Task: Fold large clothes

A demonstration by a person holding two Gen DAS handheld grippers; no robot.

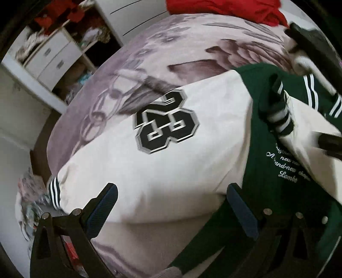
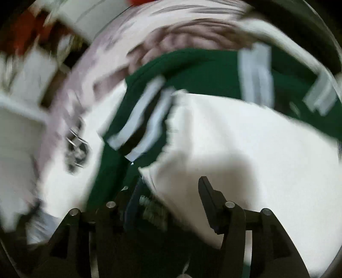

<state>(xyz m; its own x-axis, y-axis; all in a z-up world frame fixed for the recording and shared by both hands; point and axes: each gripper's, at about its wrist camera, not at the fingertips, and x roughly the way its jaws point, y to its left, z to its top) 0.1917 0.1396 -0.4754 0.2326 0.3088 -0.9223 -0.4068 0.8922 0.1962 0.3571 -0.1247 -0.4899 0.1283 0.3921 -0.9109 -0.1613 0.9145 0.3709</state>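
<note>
A varsity jacket lies on the bed, with a green body (image 1: 273, 162) bearing white script. Its cream sleeve (image 1: 171, 166), with a black number patch (image 1: 166, 121), is spread across the middle. A striped cuff (image 1: 54, 192) rests at the bed's left edge. My left gripper (image 1: 171, 192) hovers open above that sleeve with nothing between its fingers. In the blurred right wrist view, my right gripper (image 2: 171, 188) is open. The edge of the other cream sleeve (image 2: 235, 139) lies loose between its fingers, over the green body (image 2: 203, 70).
The bedspread (image 1: 162, 47) is pinkish with a large flower print. Red clothing (image 1: 224, 8) is heaped at the bed's far side. A white shelf unit with drawers (image 1: 49, 53) stands beyond the bed's left edge. Crumpled fabric (image 1: 30, 192) lies low at the left.
</note>
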